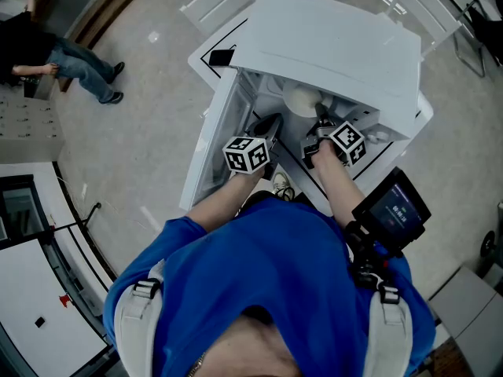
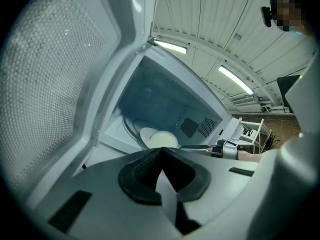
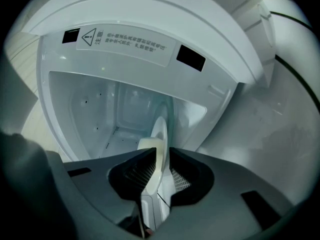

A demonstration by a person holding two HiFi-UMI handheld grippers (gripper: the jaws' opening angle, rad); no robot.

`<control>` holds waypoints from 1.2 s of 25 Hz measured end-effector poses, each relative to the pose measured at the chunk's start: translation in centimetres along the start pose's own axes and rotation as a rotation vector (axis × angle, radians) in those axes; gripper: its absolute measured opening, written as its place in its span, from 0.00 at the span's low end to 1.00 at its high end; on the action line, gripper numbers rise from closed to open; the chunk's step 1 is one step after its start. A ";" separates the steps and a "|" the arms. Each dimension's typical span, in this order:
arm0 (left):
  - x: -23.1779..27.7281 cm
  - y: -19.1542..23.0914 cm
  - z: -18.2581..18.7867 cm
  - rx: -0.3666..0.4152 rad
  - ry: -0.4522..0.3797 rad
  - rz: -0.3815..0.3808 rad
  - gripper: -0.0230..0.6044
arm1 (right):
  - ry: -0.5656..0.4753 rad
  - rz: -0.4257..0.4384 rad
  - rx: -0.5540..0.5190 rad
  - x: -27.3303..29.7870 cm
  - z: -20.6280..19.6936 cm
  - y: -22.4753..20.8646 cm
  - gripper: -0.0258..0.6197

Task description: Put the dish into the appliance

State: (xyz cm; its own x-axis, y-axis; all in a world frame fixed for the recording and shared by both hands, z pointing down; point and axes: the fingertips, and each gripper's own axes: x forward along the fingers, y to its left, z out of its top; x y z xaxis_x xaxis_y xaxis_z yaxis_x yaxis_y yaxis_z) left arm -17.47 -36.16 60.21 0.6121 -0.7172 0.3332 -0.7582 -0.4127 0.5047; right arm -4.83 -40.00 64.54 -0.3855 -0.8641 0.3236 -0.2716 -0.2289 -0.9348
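A white microwave (image 1: 330, 45) stands open in front of me. Inside it, a cream dish (image 1: 302, 100) rests over the white turntable (image 2: 145, 133). My right gripper (image 1: 322, 120) reaches into the cavity. In the right gripper view the dish's rim (image 3: 155, 159) lies between the pads of the right gripper (image 3: 160, 156), with a thin gap showing on one side. My left gripper (image 1: 267, 126) hovers at the cavity's mouth beside the open door. The left gripper (image 2: 161, 151) has its jaws shut with nothing in them. From there the dish (image 2: 163, 140) and the right gripper (image 2: 225, 148) sit deeper inside.
The microwave door (image 1: 208, 144) hangs open on the left, its mesh panel (image 2: 55, 74) close to the left gripper. A warning label (image 3: 127, 43) runs above the cavity. A seated person (image 1: 71, 57) is far left, white chairs (image 1: 220, 2) behind.
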 end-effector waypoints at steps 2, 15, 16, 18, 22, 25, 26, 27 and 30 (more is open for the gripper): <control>0.1 0.0 0.0 0.000 0.003 -0.003 0.05 | 0.013 -0.004 -0.009 0.1 -0.1 0.0 0.15; 0.2 -1.7 0.7 0.014 -0.002 -0.004 0.05 | 0.058 0.011 -0.084 -1.6 0.7 1.6 0.24; 0.2 -1.6 0.7 0.014 -0.003 -0.003 0.05 | 0.060 0.012 -0.103 -1.6 0.7 1.7 0.24; 0.4 -1.5 0.6 0.017 -0.005 0.000 0.05 | 0.063 0.010 -0.144 -1.6 0.8 1.7 0.24; 0.8 -1.4 0.3 0.030 -0.003 0.006 0.05 | 0.068 0.007 -0.209 -1.7 0.9 1.4 0.24; 1.2 -1.2 0.1 0.056 0.006 0.011 0.05 | 0.075 0.006 -0.261 -1.7 0.8 1.4 0.24; 1.4 -1.2 0.1 0.067 0.009 0.012 0.05 | 0.078 0.003 -0.287 -1.7 0.8 1.4 0.24; 1.5 -1.2 0.1 0.079 0.012 0.014 0.05 | 0.082 0.000 -0.316 -1.7 0.7 1.4 0.24; 2.1 -1.0 0.0 0.111 0.022 0.018 0.05 | 0.101 -0.007 -0.415 -1.7 0.5 1.4 0.24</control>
State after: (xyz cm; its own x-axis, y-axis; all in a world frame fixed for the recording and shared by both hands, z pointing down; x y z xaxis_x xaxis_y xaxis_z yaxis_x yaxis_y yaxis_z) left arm -15.38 -37.26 60.39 0.6022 -0.7128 0.3595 -0.7886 -0.4606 0.4075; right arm -4.12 -39.03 62.64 -0.4615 -0.8099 0.3622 -0.5984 -0.0173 -0.8010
